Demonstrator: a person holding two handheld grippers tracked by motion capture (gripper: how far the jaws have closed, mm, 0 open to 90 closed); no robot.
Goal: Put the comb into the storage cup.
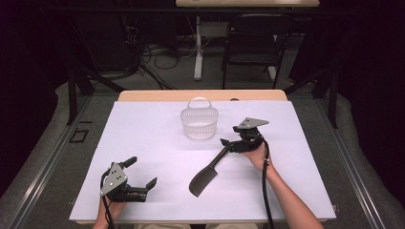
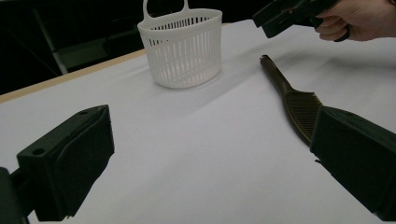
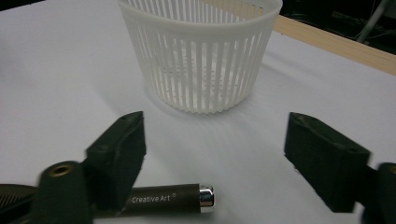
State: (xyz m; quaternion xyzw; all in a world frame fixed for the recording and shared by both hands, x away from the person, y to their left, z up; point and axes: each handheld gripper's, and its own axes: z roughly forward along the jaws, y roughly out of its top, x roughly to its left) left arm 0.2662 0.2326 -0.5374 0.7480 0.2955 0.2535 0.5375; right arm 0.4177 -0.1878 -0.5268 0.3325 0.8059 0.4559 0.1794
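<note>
A dark slotted spatula [image 1: 203,180] lies flat on the white table cover, its handle pointing up and right. My right gripper [image 1: 230,137] hovers over the handle's end with its jaws apart. In the right gripper view the handle [image 3: 163,198], printed "Creative Art" and capped in silver, lies low by the left jaw, and the pads are not pressing on it. A white slatted basket [image 1: 199,123] stands upright just beyond. My left gripper [image 1: 142,171] rests open near the front left, empty; its own view shows the spatula [image 2: 299,105], the basket [image 2: 182,46] and the right gripper [image 2: 280,18].
The white cover [image 1: 143,133] spans the table, with a wooden edge [image 1: 200,95] at the far side. A black folding chair [image 1: 255,38] and cables stand on the floor behind the table. The basket [image 3: 201,60] looks empty.
</note>
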